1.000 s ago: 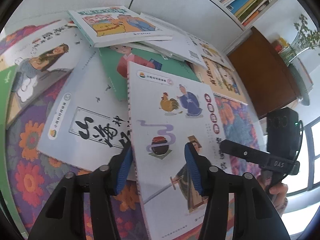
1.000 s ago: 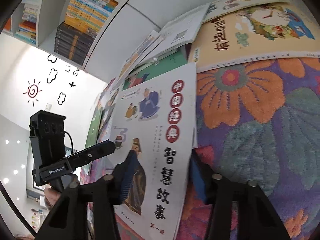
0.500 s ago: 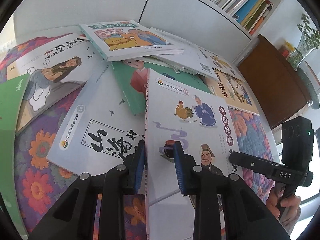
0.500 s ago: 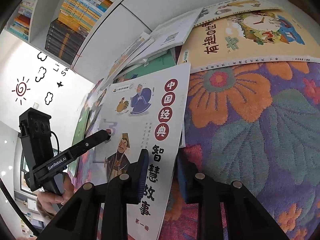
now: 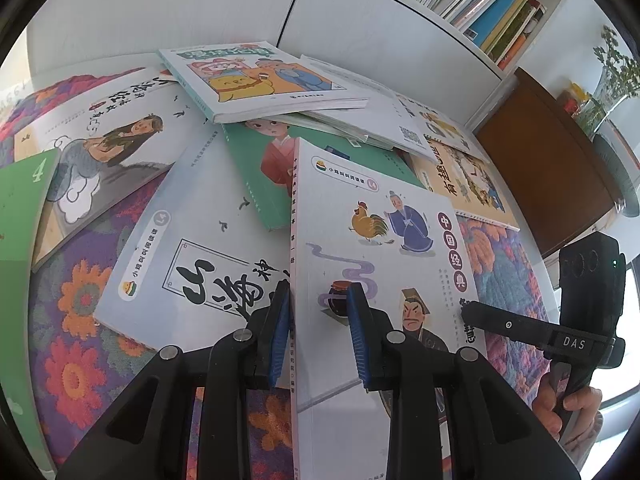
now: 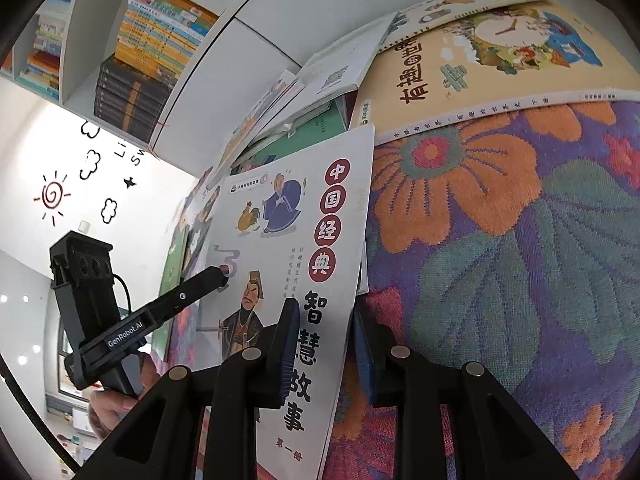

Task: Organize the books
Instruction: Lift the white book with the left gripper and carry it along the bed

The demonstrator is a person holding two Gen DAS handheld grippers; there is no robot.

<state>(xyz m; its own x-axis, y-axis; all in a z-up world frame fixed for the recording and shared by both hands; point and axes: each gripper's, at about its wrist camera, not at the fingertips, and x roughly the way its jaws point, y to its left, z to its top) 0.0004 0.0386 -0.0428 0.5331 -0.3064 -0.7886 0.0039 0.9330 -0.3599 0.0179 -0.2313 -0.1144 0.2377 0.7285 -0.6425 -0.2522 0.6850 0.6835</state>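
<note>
A white storybook (image 5: 380, 200) with a rooster and a robed man on its cover lies on top of a loose pile of books. My left gripper (image 5: 318, 300) is shut on its spine edge, which stands lifted off the book below. In the right wrist view the same storybook (image 6: 280, 240) has its opposite long edge between my right gripper's (image 6: 325, 320) blue pads, which are shut on it. Each gripper's black finger shows in the other's view, resting on the cover, with a hand on the handle.
Under and around it lie a white calligraphy book (image 5: 192, 248), a green book (image 5: 256, 168), a yellow book (image 6: 480, 60) and a cartoon book (image 5: 248, 76), all on a floral cloth (image 6: 500, 260). White cabinets with filled bookshelves (image 5: 480, 0) stand behind. A brown cabinet (image 5: 552, 160) stands at the right.
Both grippers' jaws have closed from wide apart onto the storybook's two long edges. The spine edge now sits raised in the left gripper.
</note>
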